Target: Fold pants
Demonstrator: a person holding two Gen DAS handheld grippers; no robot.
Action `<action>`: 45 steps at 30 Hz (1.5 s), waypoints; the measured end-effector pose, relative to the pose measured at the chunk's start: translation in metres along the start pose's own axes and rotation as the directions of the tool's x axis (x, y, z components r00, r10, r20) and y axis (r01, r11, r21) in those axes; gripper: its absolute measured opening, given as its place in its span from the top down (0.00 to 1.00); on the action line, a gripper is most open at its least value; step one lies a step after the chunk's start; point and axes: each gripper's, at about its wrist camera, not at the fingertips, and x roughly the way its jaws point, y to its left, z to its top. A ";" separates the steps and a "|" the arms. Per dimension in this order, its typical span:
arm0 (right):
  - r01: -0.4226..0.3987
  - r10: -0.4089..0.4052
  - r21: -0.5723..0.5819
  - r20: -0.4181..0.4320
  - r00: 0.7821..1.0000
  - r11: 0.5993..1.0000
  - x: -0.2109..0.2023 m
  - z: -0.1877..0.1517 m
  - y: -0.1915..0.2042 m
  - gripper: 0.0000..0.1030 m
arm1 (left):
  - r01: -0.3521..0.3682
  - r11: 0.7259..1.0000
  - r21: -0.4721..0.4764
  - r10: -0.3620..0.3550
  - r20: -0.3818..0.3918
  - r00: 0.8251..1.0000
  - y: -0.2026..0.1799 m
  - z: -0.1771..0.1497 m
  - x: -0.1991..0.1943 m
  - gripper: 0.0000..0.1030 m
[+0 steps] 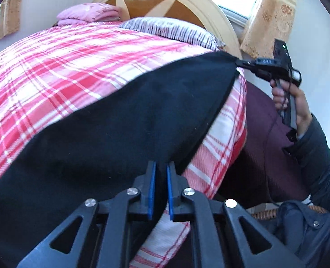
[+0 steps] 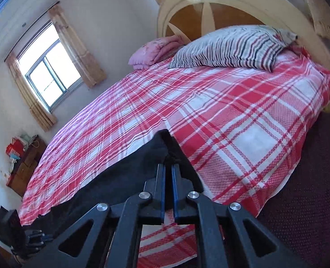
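Black pants [image 1: 111, 120] stretching across checked bedspread [image 1: 53, 71]. Left gripper [image 1: 160, 167] pinching edge at 6 o'clock; right gripper [image 2: 168, 167] clamping corner at 2 o'clock. Fabric soft, limp, light; gripping corners.

Bright window daylight, fisheye-warped edges

There is one pair of black pants [image 1: 111, 120] and two grippers, the left gripper [image 1: 161, 167] and the right gripper [image 2: 168, 169]. The bed [image 2: 209, 102] has one striped pillow [image 2: 229, 47] and one pink folded blanket [image 2: 156, 49]. There is one window [image 2: 51, 71].
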 end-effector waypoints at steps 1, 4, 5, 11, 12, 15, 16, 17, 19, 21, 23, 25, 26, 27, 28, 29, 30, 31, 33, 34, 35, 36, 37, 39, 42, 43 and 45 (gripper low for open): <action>0.007 -0.007 -0.006 -0.005 1.000 1.000 0.001 0.000 0.000 0.95 | 0.004 1.000 -0.001 -0.004 -0.003 1.000 -0.001 0.000 0.002 0.90; 0.031 -0.031 0.000 -0.020 0.999 1.000 0.005 -0.002 -0.005 0.95 | 0.022 1.000 0.003 -0.022 -0.020 1.000 -0.003 -0.002 0.007 0.90; 0.045 -0.045 -0.009 -0.031 0.998 0.999 0.008 -0.002 -0.005 0.95 | 0.022 1.000 0.008 -0.022 -0.024 0.999 -0.004 -0.003 0.007 0.90; 0.172 -0.175 -0.085 -0.025 0.984 0.981 0.005 -0.003 0.001 0.78 | 0.028 1.000 -0.009 -0.028 -0.030 0.999 0.000 -0.009 0.007 0.90; 0.202 -0.203 -0.093 0.003 0.979 0.975 -0.001 0.001 0.002 0.74 | 0.026 1.000 -0.009 -0.026 -0.024 0.999 0.000 -0.009 0.004 0.90; 0.212 -0.207 -0.068 0.072 0.976 0.975 -0.019 0.014 0.001 0.49 | 0.017 1.000 -0.005 -0.017 0.005 1.000 0.000 -0.008 -0.007 0.90; 0.191 -0.186 -0.056 0.085 0.979 0.980 -0.022 0.020 0.000 0.48 | 0.015 1.000 -0.006 -0.015 0.017 1.000 0.000 -0.007 -0.011 0.90; 0.180 -0.174 -0.058 0.090 0.981 0.982 -0.023 0.024 0.002 0.48 | 0.010 1.000 -0.009 -0.010 0.034 0.999 0.002 -0.006 -0.017 0.89; 0.104 -0.095 -0.094 0.089 0.992 0.990 -0.020 0.031 0.015 0.49 | 0.003 1.000 -0.020 -0.002 0.068 0.998 0.005 -0.006 -0.027 0.89; -0.018 0.026 -0.112 0.068 0.997 0.994 -0.016 0.034 0.029 0.49 | 0.004 0.999 -0.033 -0.001 0.083 0.997 0.008 -0.005 -0.030 0.89; -0.123 0.124 -0.113 0.004 0.992 0.986 -0.002 0.034 0.040 0.48 | -0.009 0.999 -0.052 0.012 0.071 0.997 0.014 -0.005 -0.026 0.87; -0.150 0.144 -0.100 -0.064 0.987 0.984 0.019 0.031 0.046 0.48 | -0.020 0.998 -0.066 0.023 0.046 0.999 0.018 -0.008 -0.018 0.87; -0.132 0.123 -0.093 -0.093 0.988 0.987 0.029 0.029 0.046 0.48 | -0.023 0.997 -0.071 0.026 0.036 0.999 0.020 -0.009 -0.014 0.87; -0.103 0.091 -0.082 -0.128 0.988 0.991 0.040 0.025 0.043 0.48 | -0.025 0.997 -0.076 0.027 0.025 0.999 0.022 -0.010 -0.011 0.87; -0.057 0.047 -0.059 -0.157 0.986 0.997 0.051 0.021 0.034 0.48 | -0.031 0.996 -0.083 0.032 0.012 0.999 0.024 -0.011 -0.008 0.87; -0.013 0.007 -0.034 -0.166 0.986 0.999 0.057 0.018 0.024 0.48 | -0.041 0.995 -0.094 0.041 -0.006 0.999 0.029 -0.013 -0.004 0.87; -0.017 0.014 -0.014 -0.163 0.987 1.000 0.059 0.016 0.016 0.48 | -0.045 0.994 -0.099 0.044 -0.014 0.999 0.030 -0.014 -0.003 0.87; -0.059 0.059 0.005 -0.141 0.988 0.998 0.057 0.017 0.009 0.49 | -0.043 0.993 -0.108 0.041 -0.019 0.999 0.033 -0.016 -0.001 0.87; -0.036 0.037 0.007 -0.083 0.996 0.999 0.048 0.022 0.004 0.49 | -0.025 0.992 -0.127 0.023 -0.012 1.000 0.036 -0.018 -0.002 0.87; -0.009 0.010 0.007 -0.051 0.999 1.000 0.042 0.024 0.003 0.48 | -0.026 0.992 -0.127 0.025 -0.010 1.000 0.036 -0.017 -0.003 0.87; -0.006 0.006 0.017 -0.022 1.000 1.000 0.035 0.026 0.000 0.48 | -0.036 0.992 -0.123 0.035 -0.008 0.999 0.035 -0.018 -0.004 0.87; -0.036 0.036 0.022 -0.008 0.999 0.999 0.030 0.027 0.001 0.48 | -0.056 0.992 -0.112 0.056 0.001 0.998 0.034 -0.017 -0.007 0.87; -0.074 0.074 0.013 -0.005 0.997 0.997 0.026 0.029 0.004 0.48 | -0.069 0.992 -0.103 0.070 0.005 0.998 0.033 -0.018 -0.008 0.87; -0.092 0.091 -0.049 -0.021 0.996 0.995 0.026 0.027 0.018 0.48 | -0.094 0.990 -0.104 0.096 0.009 0.995 0.034 -0.019 -0.010 0.87; -0.082 0.071 -0.093 -0.125 0.990 0.992 0.050 0.017 0.031 0.46 | -0.112 0.985 -0.130 0.115 0.011 0.993 0.042 -0.021 -0.012 0.85; -0.033 0.013 -0.105 -0.179 0.984 0.994 0.064 0.010 0.031 0.46 | -0.129 0.982 -0.135 0.131 0.012 0.991 0.045 -0.022 -0.013 0.84; -0.014 -0.004 -0.137 -0.134 0.991 0.990 0.062 0.006 0.037 0.46 | -0.165 0.975 -0.151 0.169 0.013 0.986 0.051 -0.026 -0.022 0.83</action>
